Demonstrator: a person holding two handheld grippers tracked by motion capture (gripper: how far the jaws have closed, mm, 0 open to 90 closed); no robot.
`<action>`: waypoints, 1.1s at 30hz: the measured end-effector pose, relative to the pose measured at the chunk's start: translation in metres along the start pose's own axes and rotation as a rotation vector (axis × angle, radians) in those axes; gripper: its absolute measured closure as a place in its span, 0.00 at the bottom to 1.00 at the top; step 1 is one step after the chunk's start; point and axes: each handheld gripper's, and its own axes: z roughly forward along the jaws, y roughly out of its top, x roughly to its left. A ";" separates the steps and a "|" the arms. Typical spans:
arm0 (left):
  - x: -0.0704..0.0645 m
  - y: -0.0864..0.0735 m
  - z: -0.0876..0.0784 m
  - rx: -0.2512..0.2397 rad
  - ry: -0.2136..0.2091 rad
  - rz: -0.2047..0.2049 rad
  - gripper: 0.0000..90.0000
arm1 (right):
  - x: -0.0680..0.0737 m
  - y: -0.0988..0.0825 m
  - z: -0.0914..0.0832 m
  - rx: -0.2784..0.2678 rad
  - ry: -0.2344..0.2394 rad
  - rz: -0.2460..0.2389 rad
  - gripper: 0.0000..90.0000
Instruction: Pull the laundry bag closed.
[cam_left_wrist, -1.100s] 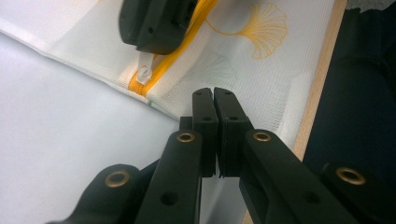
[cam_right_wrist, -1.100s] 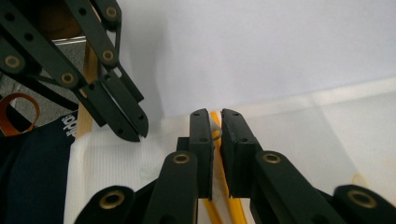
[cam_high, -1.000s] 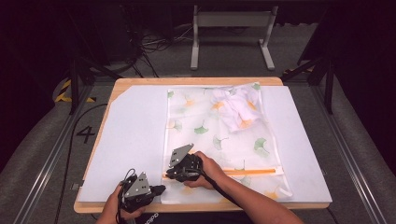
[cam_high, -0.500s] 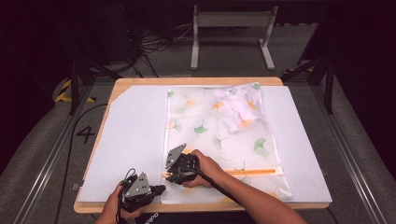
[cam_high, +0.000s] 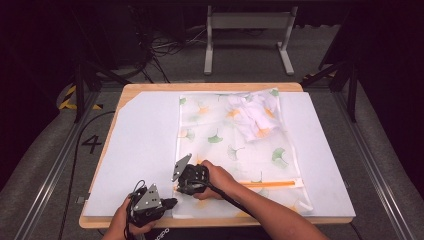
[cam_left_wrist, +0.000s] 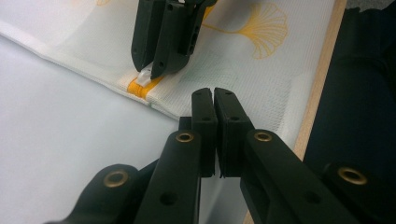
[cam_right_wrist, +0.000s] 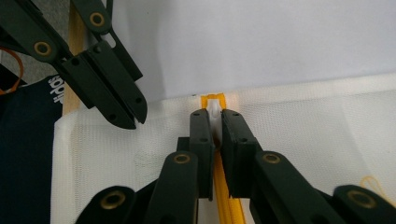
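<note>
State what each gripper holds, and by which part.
The right gripper pinches the white zipper pull of the mesh bag. The left gripper pins the bag's corner edge.

mesh bag (cam_high: 235, 150) on table (cam_high: 145, 90), right half

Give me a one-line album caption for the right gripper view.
Right gripper pinches the white zipper pull at the end of a mesh bag's orange zipper, left gripper alongside.

high view looks down across the table (cam_high: 140, 150); both gripper views sit close, sharing the zipper (cam_right_wrist: 214, 108) end.
</note>
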 end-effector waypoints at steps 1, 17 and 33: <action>0.000 0.000 0.000 0.000 0.001 -0.002 0.96 | 0.001 0.001 0.000 0.013 0.002 0.006 0.93; 0.010 0.010 0.008 0.028 0.070 0.042 0.95 | 0.006 0.006 -0.002 0.066 -0.022 -0.038 0.94; 0.012 0.009 0.008 0.024 0.068 -0.002 1.00 | 0.010 0.002 -0.004 0.076 -0.052 -0.054 0.94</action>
